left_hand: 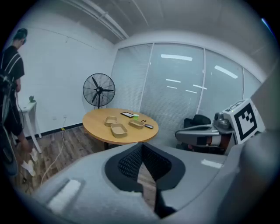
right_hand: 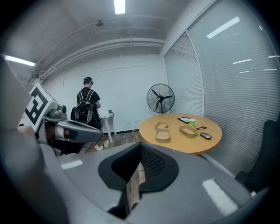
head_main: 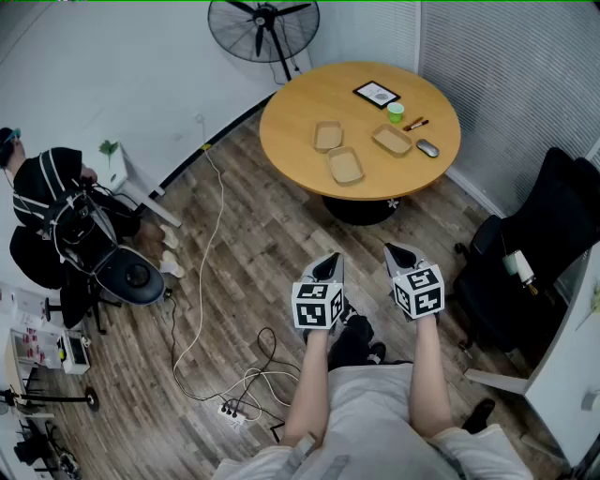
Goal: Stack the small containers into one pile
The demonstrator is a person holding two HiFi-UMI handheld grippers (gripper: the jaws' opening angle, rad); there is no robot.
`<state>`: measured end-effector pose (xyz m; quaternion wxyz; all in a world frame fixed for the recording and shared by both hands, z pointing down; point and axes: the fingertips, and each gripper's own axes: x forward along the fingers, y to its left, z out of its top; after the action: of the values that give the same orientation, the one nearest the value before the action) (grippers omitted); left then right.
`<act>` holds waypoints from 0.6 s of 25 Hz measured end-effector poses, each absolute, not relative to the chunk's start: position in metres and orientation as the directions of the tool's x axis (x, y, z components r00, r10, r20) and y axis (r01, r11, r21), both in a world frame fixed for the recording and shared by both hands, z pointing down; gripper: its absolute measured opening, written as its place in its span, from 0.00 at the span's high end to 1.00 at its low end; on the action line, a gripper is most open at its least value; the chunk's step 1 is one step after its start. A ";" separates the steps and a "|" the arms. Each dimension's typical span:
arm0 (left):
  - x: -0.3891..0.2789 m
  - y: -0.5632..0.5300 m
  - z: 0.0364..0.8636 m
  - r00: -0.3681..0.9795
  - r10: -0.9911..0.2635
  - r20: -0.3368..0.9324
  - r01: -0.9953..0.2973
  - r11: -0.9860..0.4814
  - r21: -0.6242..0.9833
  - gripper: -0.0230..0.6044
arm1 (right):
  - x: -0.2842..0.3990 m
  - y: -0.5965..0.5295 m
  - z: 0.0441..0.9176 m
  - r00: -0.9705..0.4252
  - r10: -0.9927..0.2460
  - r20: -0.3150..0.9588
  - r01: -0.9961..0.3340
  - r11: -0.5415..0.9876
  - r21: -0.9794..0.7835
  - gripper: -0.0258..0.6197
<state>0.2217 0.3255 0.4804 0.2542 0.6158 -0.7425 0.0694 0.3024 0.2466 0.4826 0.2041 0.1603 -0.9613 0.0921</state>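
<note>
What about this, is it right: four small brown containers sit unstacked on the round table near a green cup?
Not four: the head view shows three small brown containers, unstacked on the round table near the green cup.

Fan (head_main: 263,28) behind table (head_main: 300,122); green cup (head_main: 396,112), mouse (head_main: 427,147), maybe tablet (head_main: 376,93).

The round table (head_main: 300,141) looked like smooth pale wood with a soft sheen, and the 3 containers (head_main: 328,136) (head_main: 345,166) (head_main: 392,141) like matt brown paper pulp (no gloss anywhere). The floor (head_main: 234,272) showed grained wood-look planks. The left gripper (left_hand: 141,151) and right gripper (right_hand: 139,153) had matt grey plastic-looking shells and finely cross-hatched black pads (left_hand: 129,162).
</note>
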 end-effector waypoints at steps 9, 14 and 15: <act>0.225 0.320 0.475 -0.133 -0.900 0.416 -0.951 0.234 0.201 0.96 | 0.313 0.242 0.474 -0.884 -0.287 0.370 -0.365 0.917 -0.161 0.96; 0.217 0.302 0.468 -0.130 -0.903 0.409 -0.967 0.207 0.151 0.95 | 0.311 0.224 0.474 -0.875 -0.299 0.381 -0.379 0.912 -0.156 0.96; 0.211 0.298 0.466 -0.137 -0.904 0.406 -0.968 0.210 0.140 0.96 | 0.307 0.220 0.474 -0.875 -0.297 0.381 -0.376 0.914 -0.153 0.96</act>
<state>0.2108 0.2984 0.4663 0.2056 0.6238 -0.7500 0.0779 0.3071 0.2203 0.4743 0.1778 0.1750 -0.9619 0.1117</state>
